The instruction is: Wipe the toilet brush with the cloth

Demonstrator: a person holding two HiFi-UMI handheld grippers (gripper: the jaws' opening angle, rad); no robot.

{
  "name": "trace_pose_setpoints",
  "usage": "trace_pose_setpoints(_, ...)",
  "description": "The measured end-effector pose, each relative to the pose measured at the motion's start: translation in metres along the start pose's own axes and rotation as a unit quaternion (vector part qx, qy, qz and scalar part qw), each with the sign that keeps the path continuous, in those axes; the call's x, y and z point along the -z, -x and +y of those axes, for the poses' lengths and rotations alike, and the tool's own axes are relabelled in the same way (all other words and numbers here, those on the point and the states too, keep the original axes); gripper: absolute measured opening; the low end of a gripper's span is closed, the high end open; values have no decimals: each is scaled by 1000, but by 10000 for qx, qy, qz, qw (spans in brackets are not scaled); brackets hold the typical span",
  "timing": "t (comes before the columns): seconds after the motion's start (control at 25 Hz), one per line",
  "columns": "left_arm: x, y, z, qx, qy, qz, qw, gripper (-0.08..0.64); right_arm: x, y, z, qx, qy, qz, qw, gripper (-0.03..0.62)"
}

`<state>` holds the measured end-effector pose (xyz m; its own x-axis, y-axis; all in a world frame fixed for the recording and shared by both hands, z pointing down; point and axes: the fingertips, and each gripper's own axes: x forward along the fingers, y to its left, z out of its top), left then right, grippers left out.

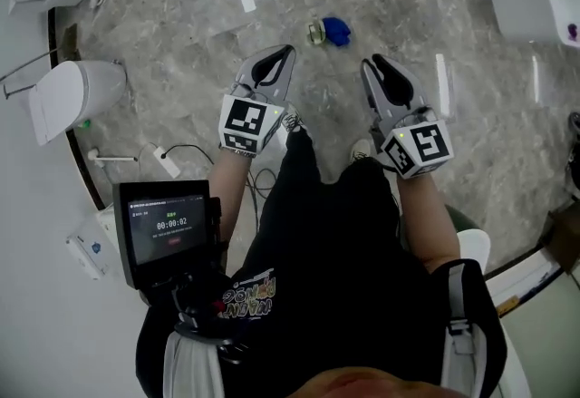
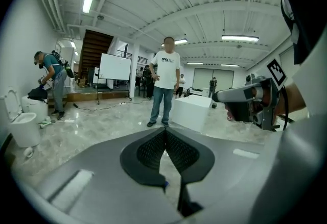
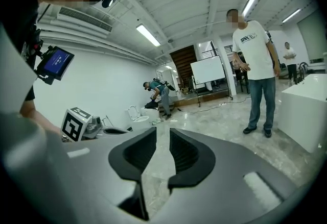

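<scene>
head view: blue cloth (image 1: 336, 30) on far floor, clear of left gripper (image 1: 287, 51), jaws pressed together, and right gripper (image 1: 372, 63), slightly spread, empty; toilet (image 1: 77, 95) left. gripper views only: standing person (image 2: 164, 82).

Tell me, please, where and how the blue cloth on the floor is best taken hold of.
Probably a raised fold on top of the blue cloth, coming down from above: it lies bunched in a low heap on the floor, and a yellowish item sits close beside it.
</scene>
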<state>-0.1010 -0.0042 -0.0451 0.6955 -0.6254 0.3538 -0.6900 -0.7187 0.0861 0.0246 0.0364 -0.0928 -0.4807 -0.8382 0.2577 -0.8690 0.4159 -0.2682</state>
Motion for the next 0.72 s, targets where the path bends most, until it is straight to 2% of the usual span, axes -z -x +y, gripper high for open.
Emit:
trace_pose_setpoints(0.12, 17, -17, 26, 165, 91, 77, 9998, 23, 8, -24, 2, 54, 84, 136, 9999, 87)
trace_pose_setpoints(0.24, 38, -39, 37, 370, 189, 221, 9989, 77, 26, -38, -7, 117, 41, 348, 9993, 91)
trace_pose_setpoints(0.36, 71, -71, 44, 428, 226, 450, 9978, 74, 50, -50, -24, 125, 21, 527, 9985, 92)
trace_pose_setpoints(0.56, 116, -126, 59, 105, 195, 634, 9977, 72, 94, -69, -62, -107, 85, 724, 9973, 94)
trace_pose_setpoints(0.72, 136, -141, 61, -227, 655, 589, 9959, 81, 130, -89, -92, -406, -95, 812, 9958, 100)
